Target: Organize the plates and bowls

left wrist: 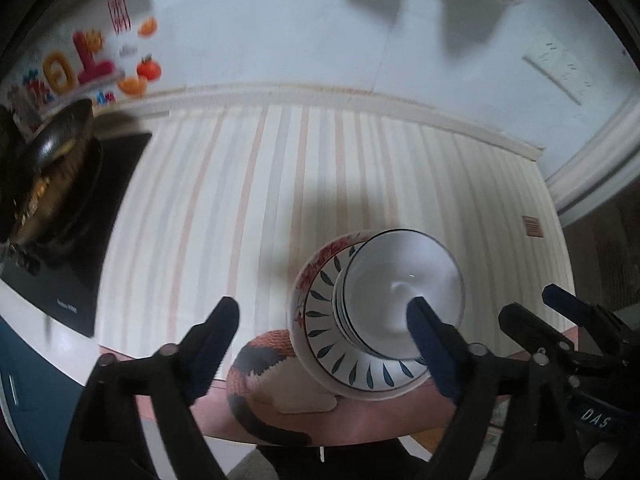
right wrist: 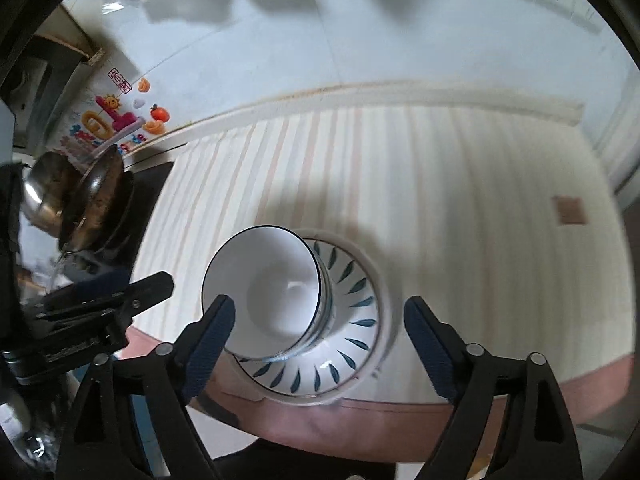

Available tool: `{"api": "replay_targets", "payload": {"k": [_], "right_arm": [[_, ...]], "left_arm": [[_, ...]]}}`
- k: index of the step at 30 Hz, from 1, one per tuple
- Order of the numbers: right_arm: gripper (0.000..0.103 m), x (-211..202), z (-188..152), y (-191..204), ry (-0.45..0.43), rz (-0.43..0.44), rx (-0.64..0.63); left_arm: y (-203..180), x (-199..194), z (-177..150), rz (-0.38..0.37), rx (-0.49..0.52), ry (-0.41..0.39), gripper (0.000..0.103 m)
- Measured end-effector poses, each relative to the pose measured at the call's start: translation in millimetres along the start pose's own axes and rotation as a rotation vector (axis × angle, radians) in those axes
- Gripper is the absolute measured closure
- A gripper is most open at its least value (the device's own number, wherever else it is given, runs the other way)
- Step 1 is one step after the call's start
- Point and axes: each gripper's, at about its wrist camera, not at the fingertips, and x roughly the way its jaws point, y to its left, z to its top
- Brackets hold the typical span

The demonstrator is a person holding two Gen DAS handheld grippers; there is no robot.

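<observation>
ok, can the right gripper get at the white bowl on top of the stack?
Probably yes: the right gripper is open above the white bowl, with nothing between its fingers and the rim.

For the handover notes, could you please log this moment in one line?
stage: stacked | white bowl on leaf-patterned plate | left gripper open | right gripper open

Both views dim, cool, soft all over with motion blur. Fisheye bends the counter edge (left wrist: 360, 98) and blackens corners. Broad grey shadows fall across the striped cloth (right wrist: 460, 184). Small glare spots inside the bowl (right wrist: 292, 285).
</observation>
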Motion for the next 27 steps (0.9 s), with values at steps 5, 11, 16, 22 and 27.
{"api": "replay_targets", "payload": {"k": [5,11,16,22,27], "right_arm": [[0.011,-46,-20,20,-0.094,-0.072,0.014],[0.010,-99,-43,30,-0.167,-0.065,0.026],[0.010,-142,-71,44,-0.238,-0.070,-0.004],[0.009,-200,-119,66,-0.306,-0.062,-0.052],[0.009,-244,-166,83,-0.351,-0.059,-0.083]], "left_arm": [[4,-38,-11,0.009,0.037,-0.079,0.014],[8,-83,-31,0.004,0.027,-0.149,0.014],[7,-126,-63,0.041,0.020,-0.222,0.014],[4,-178,-111,0.082,0.027,-0.285,0.014],[1,-213,-153,0.104,0.024,-0.319,0.014]]}}
